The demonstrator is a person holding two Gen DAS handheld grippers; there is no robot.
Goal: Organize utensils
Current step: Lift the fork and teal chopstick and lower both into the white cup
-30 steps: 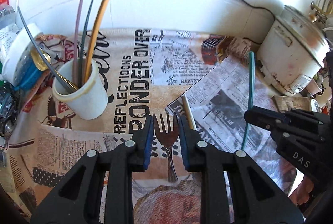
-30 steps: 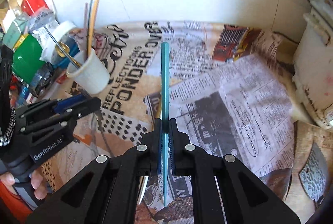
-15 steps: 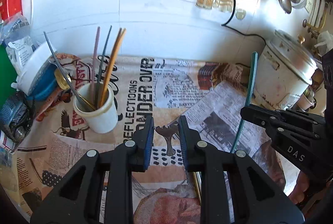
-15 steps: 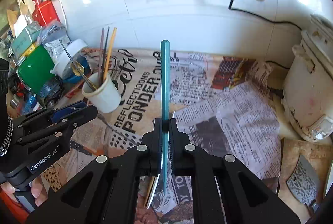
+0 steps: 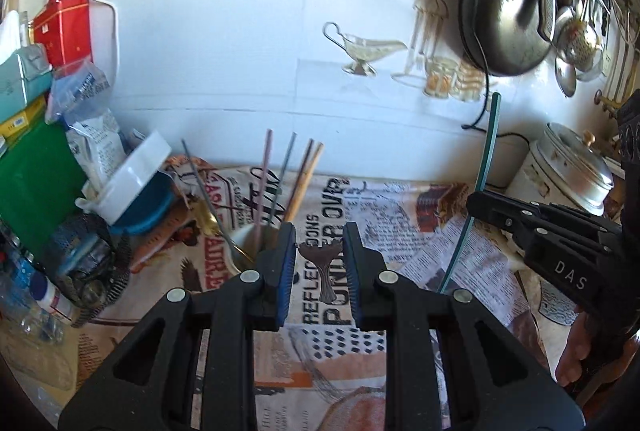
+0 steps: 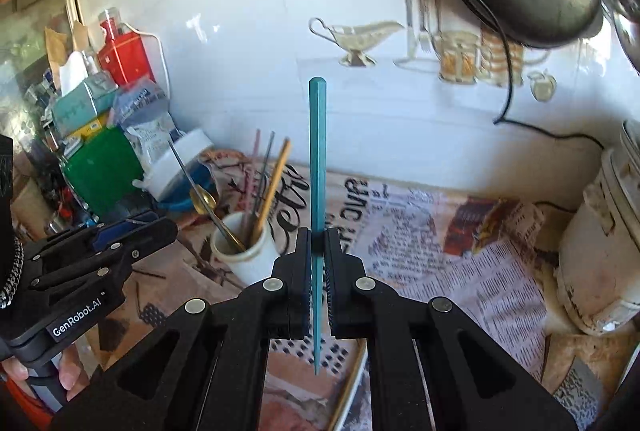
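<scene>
We hold a utensil in each tool. The right tool (image 6: 319,263) is clamped almost fully closed on a teal chopstick (image 6: 318,167). The stick stands nearly upright between the pads: its blunt end is high against the tiled wall, and its thin tip hangs below the jaws, clear of the table (image 6: 460,271). The left tool (image 5: 320,263) stands at a narrow gap with a dark fork (image 5: 322,267) between its pads. We see the tines at the fingertip line and the handle running back toward the camera. Whether the pads press on the fork we judge rather than see; it sits off the table with nothing else to carry it.

The destination is the white cup (image 6: 244,251), which already holds several sticks and a gold spoon. The cup stands on the newspaper-covered table.

- From the right tool, the cup lies ahead, lower and to the left, with the left tool between it and the edge of the view.
- From the left tool, the cup (image 5: 250,243) lies just beyond the left finger, partly hidden by it. We judge the left hand to be the nearer one.
- The chopstick's long axis already matches the upright sticks in the cup. The coming move calls for a leftward carry and a tip-first descent, with little reorientation.
</scene>
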